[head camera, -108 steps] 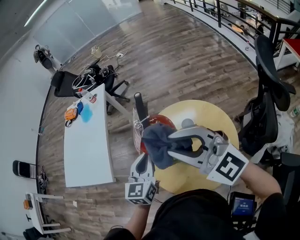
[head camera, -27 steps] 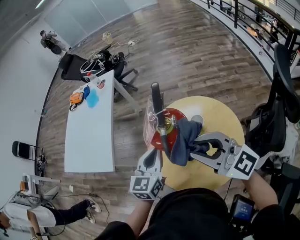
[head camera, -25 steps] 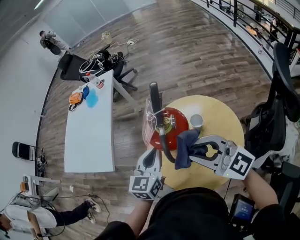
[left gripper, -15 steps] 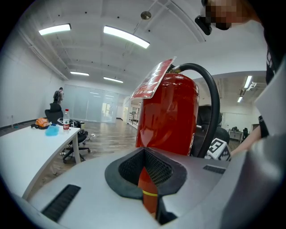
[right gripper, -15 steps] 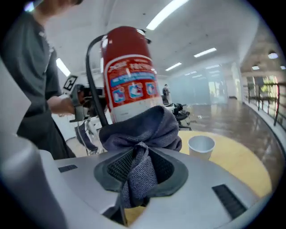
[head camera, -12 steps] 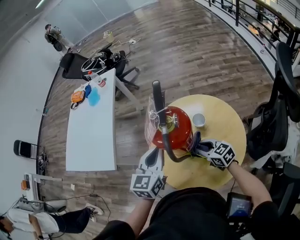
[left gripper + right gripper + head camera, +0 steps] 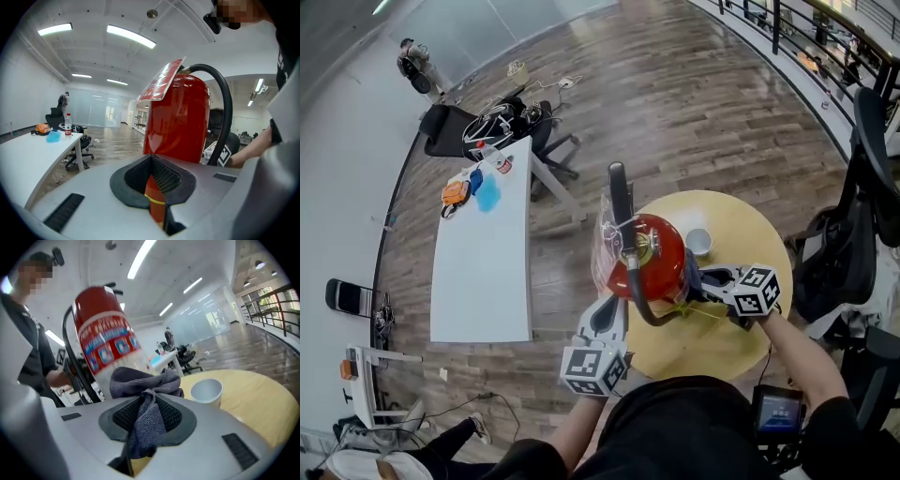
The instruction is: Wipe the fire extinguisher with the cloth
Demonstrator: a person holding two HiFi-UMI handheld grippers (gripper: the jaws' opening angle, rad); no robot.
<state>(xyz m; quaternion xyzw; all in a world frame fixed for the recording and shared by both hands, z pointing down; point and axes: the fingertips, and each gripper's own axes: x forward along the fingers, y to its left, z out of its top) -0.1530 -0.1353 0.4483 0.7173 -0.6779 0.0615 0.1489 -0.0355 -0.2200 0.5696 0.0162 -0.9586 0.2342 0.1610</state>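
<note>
Two grippers worked close below me. The left gripper (image 7: 157,187) had its jaws nearly together on a red, yellow-banded part low on the fire extinguisher (image 7: 649,255). The right gripper (image 7: 145,425) was clamped on the grey cloth (image 7: 146,380), just beside the cylinder's right flank. A black hose (image 7: 639,298) looped between them. The extinguisher stood upright at the round yellow table's (image 7: 750,234) left edge, handle pointing away from me. A white cup (image 7: 698,242) sat just beyond. I couldn't read the blurred label. Farther left stood a long white table (image 7: 483,281).
</note>
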